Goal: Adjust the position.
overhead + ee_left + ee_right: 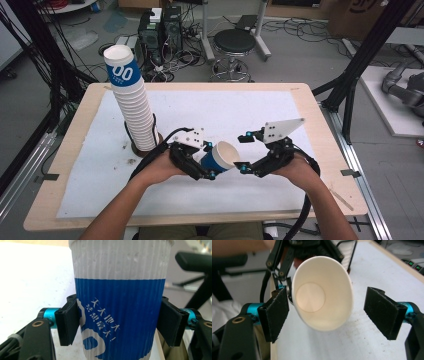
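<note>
- Blue-and-white ribbed paper cup [220,161] hung above the near middle of the table [315,150], tipped on its side with its open mouth turned toward the right gripper [239,167].
- Left gripper [209,175] was clamped on that cup: in the left gripper view its two black pads [68,323] pressed the blue band of the cup [119,315] from both sides, with white lettering showing between them.
- Right gripper's jaws stood apart; in the right gripper view its pads [384,312] flanked the cup's rim [323,293], the left pad just beside the rim and the right pad clear of it, so nothing was gripped.
- White inside of the cup faced that camera, its round bottom plainly visible.
- Both hands came in from the near edge of the table; the left hand [157,170] and the right hand [300,172] sat close together with the cup between the grippers.
- Tall stack of matching cups [131,105] stood upright near the table's left edge, toward the far left corner, well apart from the held cup, its foot in a dark wire holder [150,145].
- White sheet [225,107] covered most of the wooden table, with some dark specks near the foot of the stack.
- Round black stool [234,42] stood on the floor beyond the far edge.
</note>
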`<state>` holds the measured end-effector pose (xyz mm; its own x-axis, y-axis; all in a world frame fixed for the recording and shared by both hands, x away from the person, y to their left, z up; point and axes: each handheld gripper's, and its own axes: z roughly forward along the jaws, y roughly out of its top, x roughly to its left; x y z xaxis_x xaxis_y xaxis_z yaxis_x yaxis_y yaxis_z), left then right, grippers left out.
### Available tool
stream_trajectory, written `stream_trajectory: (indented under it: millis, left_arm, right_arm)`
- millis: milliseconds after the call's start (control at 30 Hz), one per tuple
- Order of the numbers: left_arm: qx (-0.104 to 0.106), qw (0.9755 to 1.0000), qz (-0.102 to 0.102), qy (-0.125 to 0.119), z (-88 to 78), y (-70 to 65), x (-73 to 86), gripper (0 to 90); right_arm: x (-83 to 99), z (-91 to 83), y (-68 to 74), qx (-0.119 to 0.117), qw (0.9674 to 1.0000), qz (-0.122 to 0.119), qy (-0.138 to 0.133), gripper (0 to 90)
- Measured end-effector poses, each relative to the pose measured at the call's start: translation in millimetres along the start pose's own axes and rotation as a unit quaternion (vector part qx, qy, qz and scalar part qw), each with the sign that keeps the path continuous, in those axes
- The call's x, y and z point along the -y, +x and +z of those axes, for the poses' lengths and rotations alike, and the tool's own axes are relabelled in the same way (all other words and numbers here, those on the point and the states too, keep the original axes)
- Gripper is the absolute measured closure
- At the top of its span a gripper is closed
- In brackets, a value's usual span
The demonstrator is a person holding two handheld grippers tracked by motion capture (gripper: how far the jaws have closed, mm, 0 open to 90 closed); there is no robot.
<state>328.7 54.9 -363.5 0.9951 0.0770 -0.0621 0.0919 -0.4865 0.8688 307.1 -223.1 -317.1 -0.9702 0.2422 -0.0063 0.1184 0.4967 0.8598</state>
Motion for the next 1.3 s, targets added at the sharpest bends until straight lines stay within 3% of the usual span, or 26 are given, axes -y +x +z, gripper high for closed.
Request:
stream_trajectory:
  millis: [133, 167, 200, 267, 300, 400, 500, 533, 833, 933, 967, 1100, 1133, 1167, 1200, 1267, 1300]
  left_arm:
    - [-0.024, 0.9982, -0.01, -0.054, -3.9, 5.8, 10.8, 27.1]
    - [-0.024, 0.9982, -0.01, -0.054, -3.9, 5.8, 10.8, 27.1]
    - [-0.034, 0.9958, -0.018, -0.082, -5.5, 8.5, 14.8, 27.1]
    - [-0.046, 0.9933, -0.02, -0.104, -7.4, 11.1, 18.3, 26.9]
    - [-0.046, 0.9933, -0.02, -0.104, -7.4, 11.1, 18.3, 26.8]
    - [-0.059, 0.9886, -0.024, -0.136, -9.3, 14.4, 23.7, 26.5]
    - [-0.062, 0.9869, -0.028, -0.146, -8.9, 15.4, 25.4, 26.4]
    - [-0.064, 0.9862, -0.028, -0.15, -8.4, 16.6, 26.9, 26.4]
    - [-0.069, 0.9812, -0.028, -0.178, -6.8, 20.2, 29.9, 26.7]
    - [-0.08, 0.9774, -0.019, -0.195, -7.0, 22.4, 30.4, 26.7]
    - [-0.08, 0.9774, -0.019, -0.195, -7.0, 22.4, 30.4, 26.7]
    - [-0.104, 0.9657, -0.027, -0.237, -6.3, 28.7, 32.9, 26.7]
    - [-0.104, 0.9657, -0.027, -0.237, -6.3, 28.7, 32.9, 26.7]
    - [-0.113, 0.9607, -0.035, -0.251, -5.2, 32.7, 34.3, 26.6]
    - [-0.113, 0.9607, -0.035, -0.251, -5.2, 32.7, 34.3, 26.6]
    - [-0.123, 0.9538, -0.041, -0.271, -4.1, 36.9, 35.8, 26.6]
    - [-0.129, 0.9489, -0.041, -0.285, -2.4, 40.7, 36.1, 26.6]
  right_arm:
    - [12.2, -11.5, -4.7, 0.017, 0.9983, 0.038, -0.04, 20.7]
    - [12.2, -11.5, -4.7, 0.017, 0.9983, 0.038, -0.04, 20.7]
    - [19.3, -16.4, -6.6, 0.024, 0.9969, 0.056, -0.05, 20.7]
    - [26.6, -20.4, -9.0, 0.034, 0.9956, 0.066, -0.057, 20.7]
    - [30.0, -22.1, -9.7, 0.037, 0.995, 0.071, -0.06, 20.7]
    - [39.4, -26.9, -10.8, 0.048, 0.9934, 0.082, -0.064, 20.7]
    - [45.4, -29.8, -11.4, 0.056, 0.9921, 0.091, -0.066, 20.7]
    - [51.3, -32.2, -12.3, 0.068, 0.9908, 0.096, -0.067, 20.6]
    - [72.6, -37.7, -13.9, 0.089, 0.9859, 0.124, -0.069, 20.7]
    - [77.3, -38.6, -13.6, 0.097, 0.9846, 0.128, -0.07, 20.7]
    - [78.8, -39.2, -13.7, 0.1, 0.9842, 0.128, -0.07, 20.7]
    - [83.7, -40.9, -12.6, 0.118, 0.982, 0.128, -0.073, 20.7]
    - [84.7, -41.0, -12.2, 0.122, 0.9817, 0.126, -0.073, 20.7]
    - [85.7, -41.2, -11.6, 0.124, 0.9813, 0.127, -0.075, 20.7]
    - [86.6, -41.3, -11.1, 0.128, 0.9805, 0.128, -0.077, 20.7]
    - [87.5, -41.2, -10.9, 0.134, 0.9797, 0.127, -0.078, 20.7]
    - [89.0, -41.2, -10.8, 0.146, 0.9782, 0.125, -0.08, 20.7]
